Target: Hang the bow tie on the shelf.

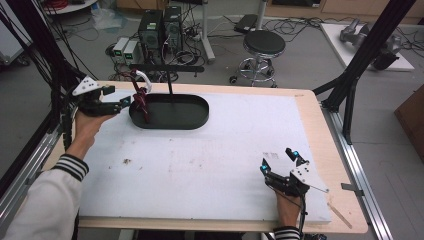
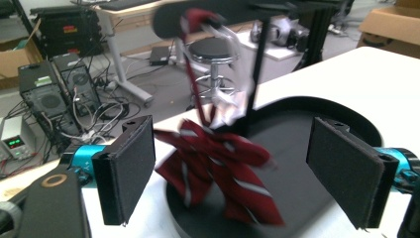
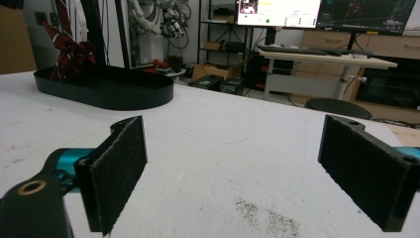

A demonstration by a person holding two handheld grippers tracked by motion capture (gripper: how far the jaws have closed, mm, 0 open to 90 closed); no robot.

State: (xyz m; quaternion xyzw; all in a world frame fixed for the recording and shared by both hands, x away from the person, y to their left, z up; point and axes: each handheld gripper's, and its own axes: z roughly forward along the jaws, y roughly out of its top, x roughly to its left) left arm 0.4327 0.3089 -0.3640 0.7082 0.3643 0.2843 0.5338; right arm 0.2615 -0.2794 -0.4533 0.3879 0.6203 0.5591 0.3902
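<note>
A dark red striped tie (image 1: 141,100) hangs bunched from the crossbar (image 1: 167,68) of a black stand, beside a white hook (image 1: 145,76). Its lower end rests in the black oval tray (image 1: 190,117) at the far left of the table. My left gripper (image 1: 120,98) is level just left of the tie and stands open. In the left gripper view the tie (image 2: 218,158) lies between and just beyond the wide-apart pads (image 2: 131,168), which do not press it. My right gripper (image 1: 278,159) rests open near the front right, over bare white board (image 3: 233,144).
A white foam board (image 1: 225,150) covers most of the wooden table. Black frame posts (image 1: 370,50) stand at the right rear corner. Behind the table are a stool (image 1: 264,44) and computer towers (image 1: 160,30) on the floor.
</note>
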